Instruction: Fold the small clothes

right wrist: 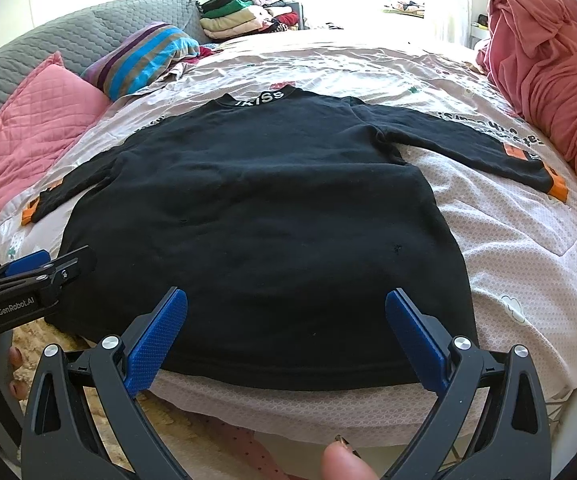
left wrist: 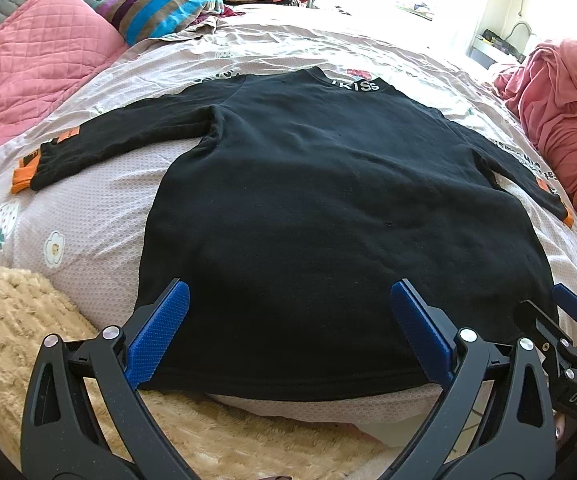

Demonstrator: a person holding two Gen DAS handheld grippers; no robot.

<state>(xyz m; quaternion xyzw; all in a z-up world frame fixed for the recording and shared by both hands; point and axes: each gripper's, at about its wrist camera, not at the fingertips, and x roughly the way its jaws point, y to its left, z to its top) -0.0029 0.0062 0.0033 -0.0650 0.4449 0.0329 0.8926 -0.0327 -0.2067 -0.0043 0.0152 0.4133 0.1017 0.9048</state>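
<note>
Black hand-held gripper (left wrist: 288, 332) — blue pads (left wrist: 160, 332)

A bedroom in a home.
There is a big bed (right wrist: 508, 240) with a flowery sheet, pink pillows (left wrist: 36, 76), and a pile of folded clothes (right wrist: 244, 16) behind.

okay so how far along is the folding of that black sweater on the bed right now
Done: the black sweater lies spread flat on the bed sheet, both sleeves out to the sides. In hand: nothing; the left hand-held gripper and right hand-held gripper hover open over the near hem. Left: every fold, since no sleeve or side is turned in yet.
</note>
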